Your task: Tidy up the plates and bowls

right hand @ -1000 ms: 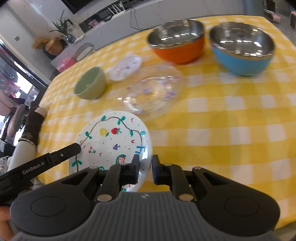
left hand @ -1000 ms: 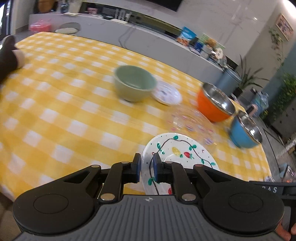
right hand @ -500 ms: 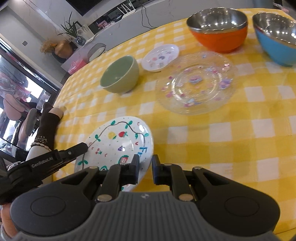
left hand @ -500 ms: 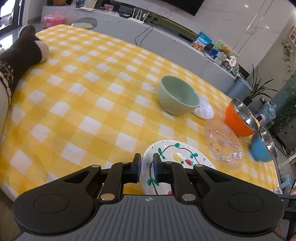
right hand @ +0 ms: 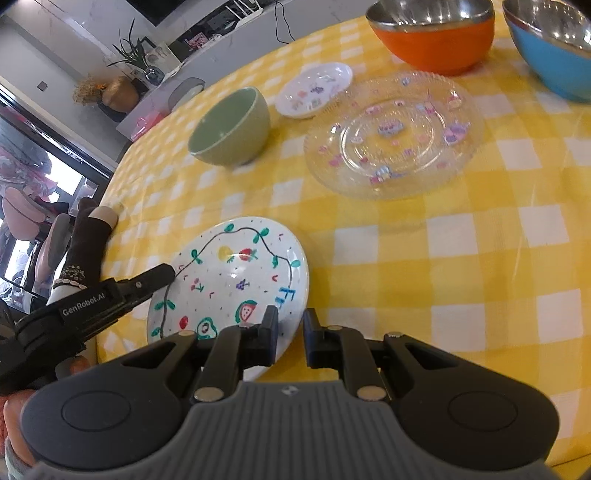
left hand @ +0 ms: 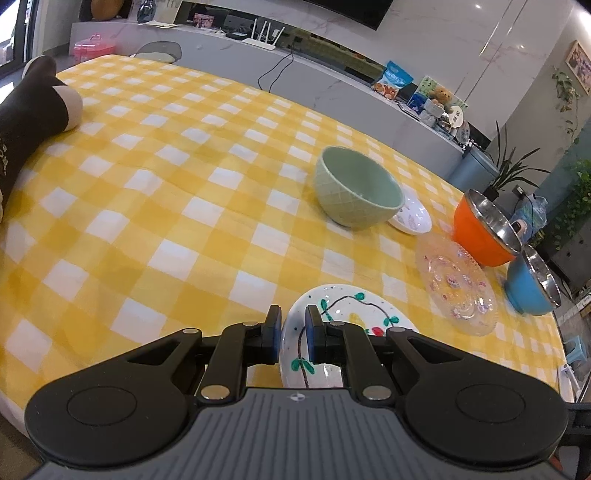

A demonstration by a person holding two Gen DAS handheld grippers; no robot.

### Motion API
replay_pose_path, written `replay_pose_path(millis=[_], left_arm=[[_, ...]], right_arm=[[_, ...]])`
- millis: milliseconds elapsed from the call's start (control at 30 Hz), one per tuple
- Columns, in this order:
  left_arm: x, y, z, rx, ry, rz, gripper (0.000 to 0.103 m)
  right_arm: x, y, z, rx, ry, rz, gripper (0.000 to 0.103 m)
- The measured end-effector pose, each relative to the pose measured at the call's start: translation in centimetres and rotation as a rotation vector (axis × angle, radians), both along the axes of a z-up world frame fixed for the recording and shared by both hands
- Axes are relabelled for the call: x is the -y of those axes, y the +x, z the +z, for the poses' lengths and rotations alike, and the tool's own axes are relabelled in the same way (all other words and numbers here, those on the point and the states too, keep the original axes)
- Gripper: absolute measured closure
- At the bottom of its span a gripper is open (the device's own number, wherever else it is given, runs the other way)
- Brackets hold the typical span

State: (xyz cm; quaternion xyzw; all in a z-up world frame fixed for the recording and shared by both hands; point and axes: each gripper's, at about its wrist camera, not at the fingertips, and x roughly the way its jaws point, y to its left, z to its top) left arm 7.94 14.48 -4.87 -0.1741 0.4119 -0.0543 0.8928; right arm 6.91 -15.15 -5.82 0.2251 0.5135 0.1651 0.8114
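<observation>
A white plate painted with fruit (right hand: 236, 280) lies near the table's front edge, also in the left wrist view (left hand: 347, 325). My left gripper (left hand: 292, 334) is shut on its rim; it appears in the right wrist view (right hand: 162, 275) at the plate's left edge. My right gripper (right hand: 290, 334) hangs just right of the plate's near rim, jaws nearly closed on nothing. Beyond lie a green bowl (right hand: 231, 129), a small white dish (right hand: 314, 88), a clear glass plate (right hand: 393, 133), an orange bowl (right hand: 436, 33) and a blue bowl (right hand: 554, 44).
The table wears a yellow checked cloth (left hand: 166, 192). A dark sock-like object (left hand: 29, 110) lies at its left edge. A counter with clutter (left hand: 406, 92) runs behind the table.
Both wrist views have moved closer to the table and swung left. The left gripper stays shut on the painted plate. The dishes have not shifted.
</observation>
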Motion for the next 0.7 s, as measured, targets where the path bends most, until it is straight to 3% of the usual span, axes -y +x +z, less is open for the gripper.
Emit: replay_pose_path(millis=[633, 700], left_arm=[[-0.9, 0.2, -1.1, -0.021, -0.029, 0.017, 0.086], [-0.9, 0.1, -1.0, -0.014, -0.034, 0.022, 0.083]], right_arm=[[-1.0, -0.5, 0.2, 0.051, -0.027, 0.048, 0.086], [-0.9, -0.6, 0.5, 0.072, -0.036, 0.045, 0.078]])
